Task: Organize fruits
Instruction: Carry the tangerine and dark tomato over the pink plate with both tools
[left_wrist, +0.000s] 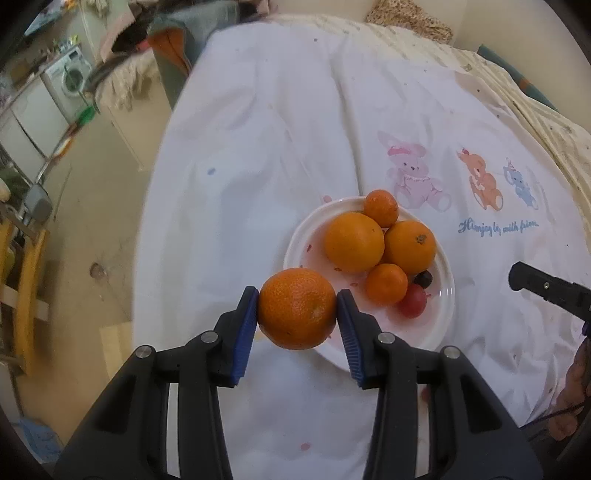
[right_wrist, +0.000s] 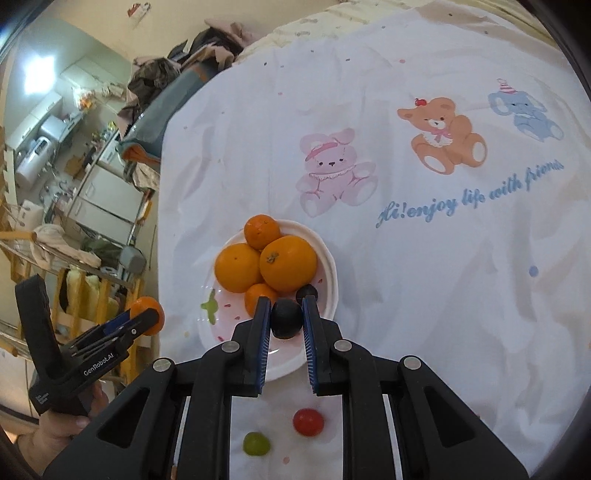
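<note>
A: Step in hand looks like loading the plate. Left gripper (left_wrist: 297, 309) is clamped on a round, pebbly-skinned orange mandarin (left_wrist: 297, 308), held above the near rim of the white round plate with pink flecks (left_wrist: 295, 240).

B: Right gripper (right_wrist: 284, 318)?

A: It pinches a small dark round fruit (right_wrist: 286, 318), maybe a grape, hard to say, over the plate's near half. Both blue-padded pairs of fingers touch their fruit on two sides.

B: What's on the plate?

A: Two big smooth oranges (left_wrist: 354, 242), two small mandarins (left_wrist: 386, 283), one dark berry (left_wrist: 423, 278). A red cherry tomato (right_wrist: 308, 421) and a green grape (right_wrist: 255, 443) lie on the white cartoon-print cloth (right_wrist: 424, 277), near the plate, behind the right fingertips.

B: Next move?

A: Likely lower each fruit into the bare near-left patch of the plate, then let go gently; the mandarin could roll off the rim. The loose tomato and grape remain to collect.
</note>
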